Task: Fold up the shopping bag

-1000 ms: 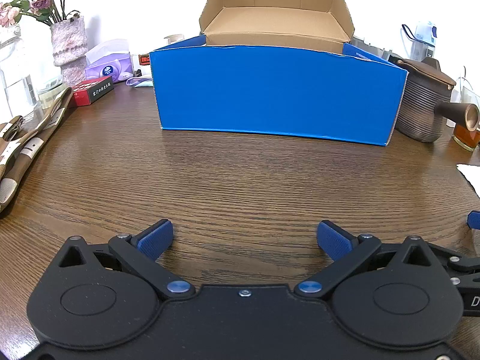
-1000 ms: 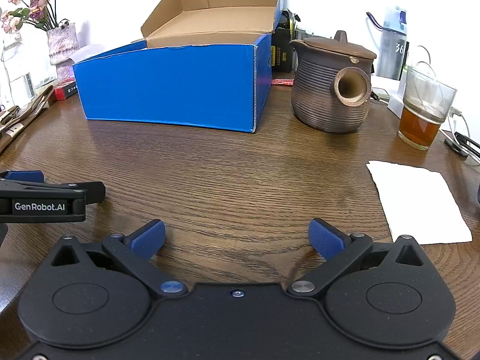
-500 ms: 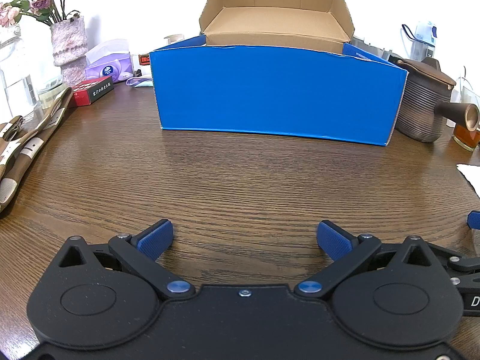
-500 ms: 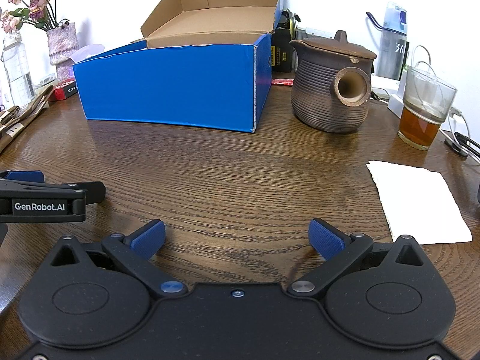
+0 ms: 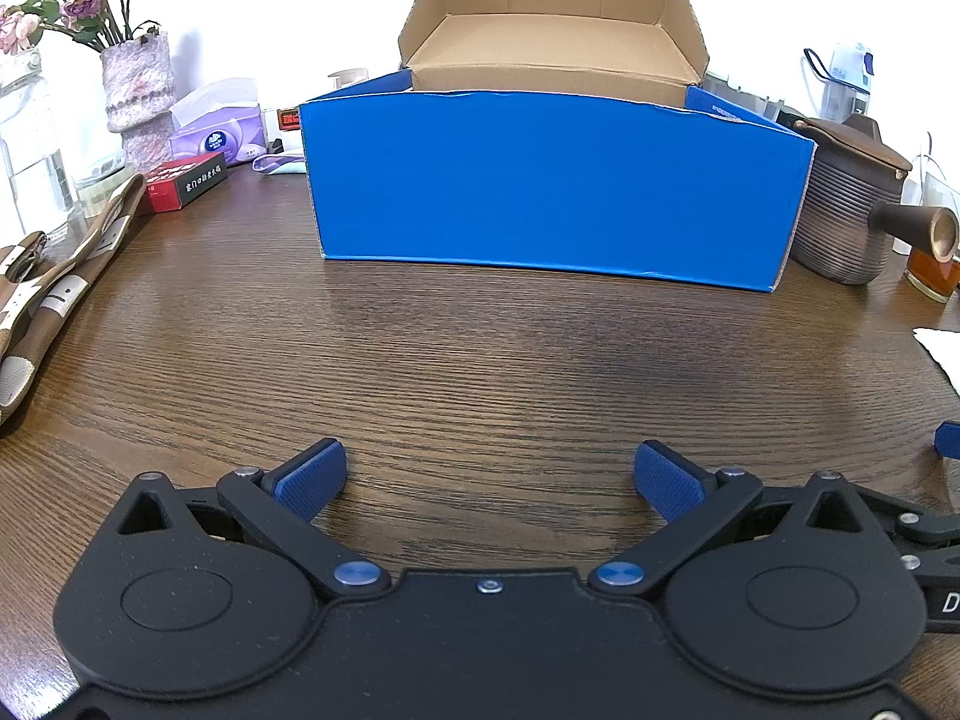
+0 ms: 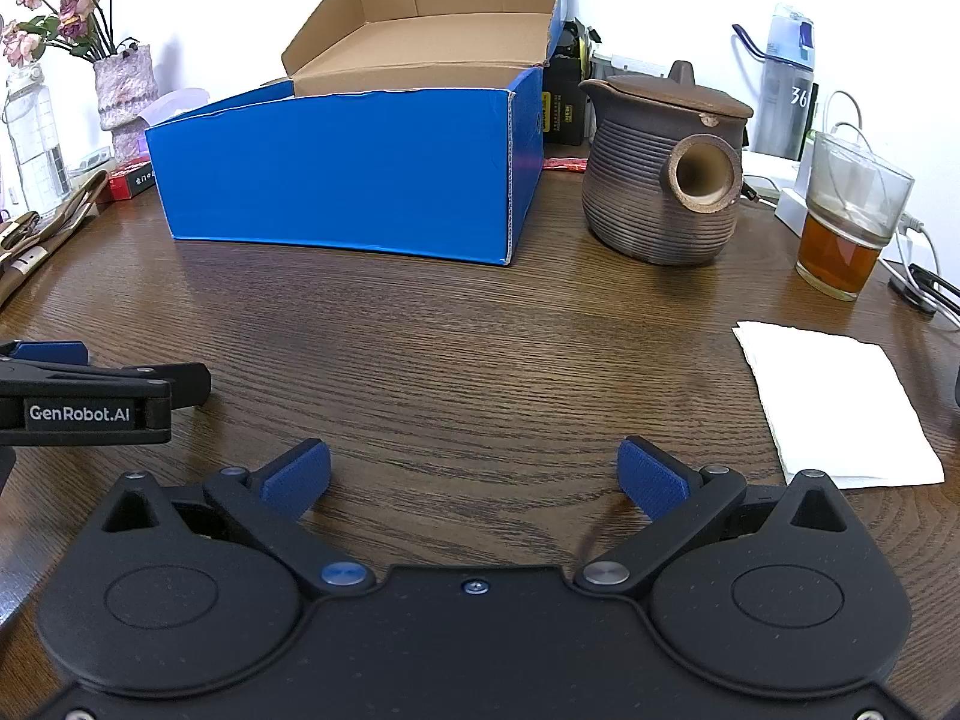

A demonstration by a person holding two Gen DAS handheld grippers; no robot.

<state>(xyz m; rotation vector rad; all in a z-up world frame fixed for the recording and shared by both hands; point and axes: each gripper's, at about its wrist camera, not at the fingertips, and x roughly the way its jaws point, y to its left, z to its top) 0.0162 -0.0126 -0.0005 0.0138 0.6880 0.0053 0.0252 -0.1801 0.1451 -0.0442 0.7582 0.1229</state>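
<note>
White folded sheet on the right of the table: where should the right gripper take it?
Take the white folded sheet at its near left corner, coming low from the left with the open right gripper. It lies flat on the dark wooden table, so only an edge offers a pinch, and that corner lies nearest the fingers.

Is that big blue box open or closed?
Open. The blue box has its lid flipped up behind it, showing the brown cardboard inside. What is in the box cannot be seen.

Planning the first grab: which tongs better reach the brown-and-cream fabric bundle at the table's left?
Probably left: the open left tongs sit nearer the brown-and-cream fabric bundle; the open right tongs lie farther right.
</note>
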